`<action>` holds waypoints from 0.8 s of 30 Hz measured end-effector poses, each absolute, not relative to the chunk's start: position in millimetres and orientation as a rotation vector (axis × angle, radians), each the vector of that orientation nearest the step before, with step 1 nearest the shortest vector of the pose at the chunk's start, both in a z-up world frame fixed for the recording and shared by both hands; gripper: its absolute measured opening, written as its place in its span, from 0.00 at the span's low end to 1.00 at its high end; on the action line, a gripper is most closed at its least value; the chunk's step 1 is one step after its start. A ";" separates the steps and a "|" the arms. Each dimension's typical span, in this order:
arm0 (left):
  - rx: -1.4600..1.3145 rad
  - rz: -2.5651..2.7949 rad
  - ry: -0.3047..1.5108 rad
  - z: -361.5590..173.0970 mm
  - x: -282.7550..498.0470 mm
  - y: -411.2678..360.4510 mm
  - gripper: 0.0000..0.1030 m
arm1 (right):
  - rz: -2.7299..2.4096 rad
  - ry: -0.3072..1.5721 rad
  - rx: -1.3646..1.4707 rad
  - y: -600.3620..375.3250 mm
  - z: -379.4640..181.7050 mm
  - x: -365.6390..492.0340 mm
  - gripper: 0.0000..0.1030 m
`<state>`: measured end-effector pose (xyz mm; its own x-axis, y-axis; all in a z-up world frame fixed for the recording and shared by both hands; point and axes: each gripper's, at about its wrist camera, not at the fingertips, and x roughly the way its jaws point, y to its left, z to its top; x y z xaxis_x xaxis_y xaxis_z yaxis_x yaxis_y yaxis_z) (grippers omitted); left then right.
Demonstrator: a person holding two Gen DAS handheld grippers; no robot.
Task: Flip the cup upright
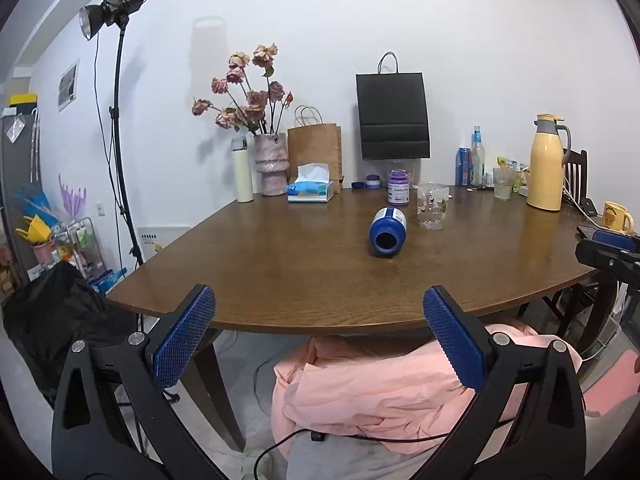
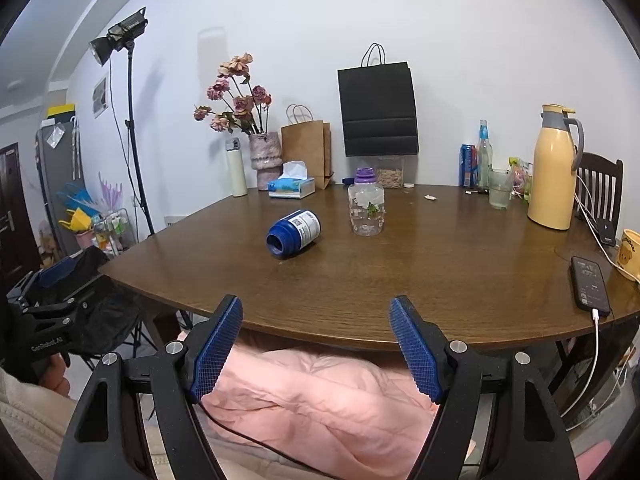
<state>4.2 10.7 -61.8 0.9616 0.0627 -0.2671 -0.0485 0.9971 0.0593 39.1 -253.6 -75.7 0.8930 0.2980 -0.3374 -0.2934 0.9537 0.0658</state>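
Observation:
A clear plastic cup (image 1: pixel 432 207) with flower prints stands upside down on the brown table (image 1: pixel 280 264), beyond its middle; it also shows in the right wrist view (image 2: pixel 366 212). My left gripper (image 1: pixel 319 320) is open and empty, held off the table's near edge. My right gripper (image 2: pixel 316 330) is open and empty, also short of the near edge. Both are well apart from the cup.
A blue bottle (image 1: pixel 387 232) lies on its side left of the cup, mouth toward me. A purple-lidded jar (image 1: pixel 398 187), tissue box (image 1: pixel 311 188), vase (image 1: pixel 271 162), yellow thermos (image 2: pixel 554 168), glass (image 2: pixel 500 189), mug (image 1: pixel 616 216) and phone (image 2: pixel 590 286) stand around.

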 end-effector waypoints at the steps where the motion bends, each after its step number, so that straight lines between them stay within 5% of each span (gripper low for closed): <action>1: 0.055 0.053 0.269 -61.7 3.9 11.0 1.00 | 0.306 0.348 0.013 -253.7 -75.7 38.4 0.78; 24: 0.065 0.051 0.250 -59.3 3.0 9.8 1.00 | 0.302 0.338 -0.002 -252.2 -74.8 35.3 0.78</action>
<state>3.0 9.8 -59.3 0.9675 0.0587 -0.2458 -0.0425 0.9966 0.0710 35.3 -252.2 -74.8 0.8991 0.2915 -0.3267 -0.2922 0.9552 0.0481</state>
